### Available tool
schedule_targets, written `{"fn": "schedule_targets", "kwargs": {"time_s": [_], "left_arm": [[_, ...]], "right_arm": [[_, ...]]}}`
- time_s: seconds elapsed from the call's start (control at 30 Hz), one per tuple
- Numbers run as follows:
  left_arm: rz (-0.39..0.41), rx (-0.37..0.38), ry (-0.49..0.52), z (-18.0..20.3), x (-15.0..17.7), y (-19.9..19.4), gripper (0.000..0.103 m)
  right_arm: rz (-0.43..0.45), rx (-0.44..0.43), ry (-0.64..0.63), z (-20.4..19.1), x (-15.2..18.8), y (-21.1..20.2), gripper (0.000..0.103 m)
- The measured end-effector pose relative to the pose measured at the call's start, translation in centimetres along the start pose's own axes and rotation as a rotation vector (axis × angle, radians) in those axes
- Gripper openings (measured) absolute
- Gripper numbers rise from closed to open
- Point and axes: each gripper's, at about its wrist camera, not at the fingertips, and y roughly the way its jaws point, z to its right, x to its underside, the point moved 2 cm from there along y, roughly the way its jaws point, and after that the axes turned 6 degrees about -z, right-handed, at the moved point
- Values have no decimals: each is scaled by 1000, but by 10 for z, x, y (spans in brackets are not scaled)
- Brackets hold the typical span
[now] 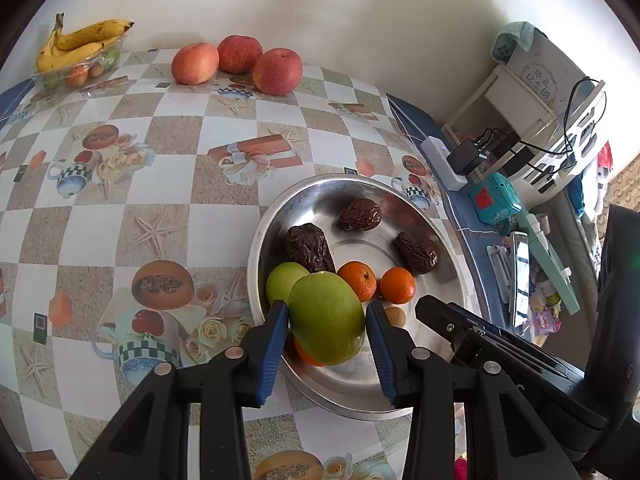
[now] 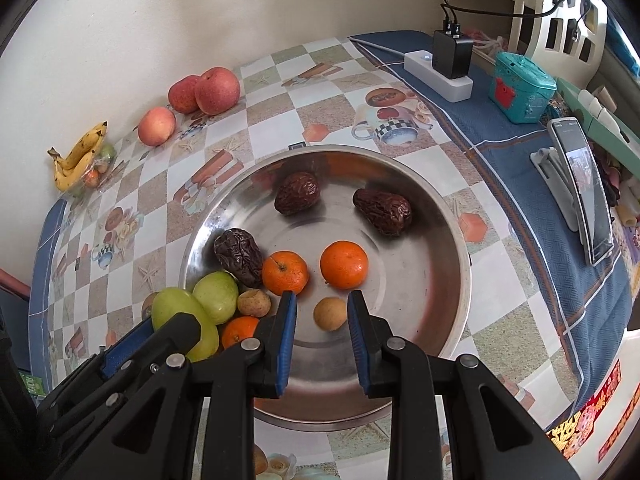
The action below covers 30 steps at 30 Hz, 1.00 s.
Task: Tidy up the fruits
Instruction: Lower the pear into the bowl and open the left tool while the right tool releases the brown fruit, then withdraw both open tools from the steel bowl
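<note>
Left tongs [image 1: 327, 314] clamp the big green fruit [image 1: 326, 318] across its middle, blue pads on both flanks, just above the near-left rim of the steel bowl [image 1: 400, 188] on the tabletop [image 1: 120, 200]. Judging by looks: firm, smooth waxy skin, moderate weight; grip at the widest girth or it may squirt out. Right tongs [image 2: 322, 316] are clenched to their narrowest and empty, the small tan fruit [image 2: 330, 314] lying beyond the tips. Tangerines [image 2: 344, 265]: soft peel, light squeeze. Wrinkled dates [image 2: 298, 193]: light, tacky, easy pinch lengthwise.
</note>
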Motion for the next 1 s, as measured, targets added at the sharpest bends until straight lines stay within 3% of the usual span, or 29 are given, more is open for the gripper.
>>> {"fn": "schedule_targets", "kwargs": {"time_s": [0.13, 0.4, 0.6, 0.67, 0.73, 0.8, 0.87, 0.9, 0.93, 1.0], "left_arm": [[9, 32, -9, -2, -2, -5, 44], [18, 23, -51, -13, -6, -9, 47], [27, 0, -123, -34, -9, -15, 65], [30, -26, -146, -42, -10, -16, 78], [33, -61, -189, -54, -11, -18, 85], [50, -101, -233, -67, -11, -20, 100], [63, -181, -269, -80, -11, -23, 103], [61, -214, -275, -84, -11, -23, 103], [56, -259, -280, -90, -11, -23, 103], [52, -314, -294, -100, -10, -25, 103]], "right_arm": [[-1, 1, 0, 0, -1, 0, 28], [-9, 5, -3, -2, 0, 1, 28], [-24, 8, -10, -5, 0, 4, 29], [-31, 10, -14, -7, 0, 6, 34], [-39, 13, -18, -9, 1, 7, 46], [-46, 16, -25, -11, 1, 9, 52], [-52, 20, -35, -15, 1, 11, 56], [-52, 23, -39, -16, 1, 11, 63], [-52, 30, -45, -18, 1, 12, 77], [-46, 44, -53, -19, 1, 12, 88]]}}
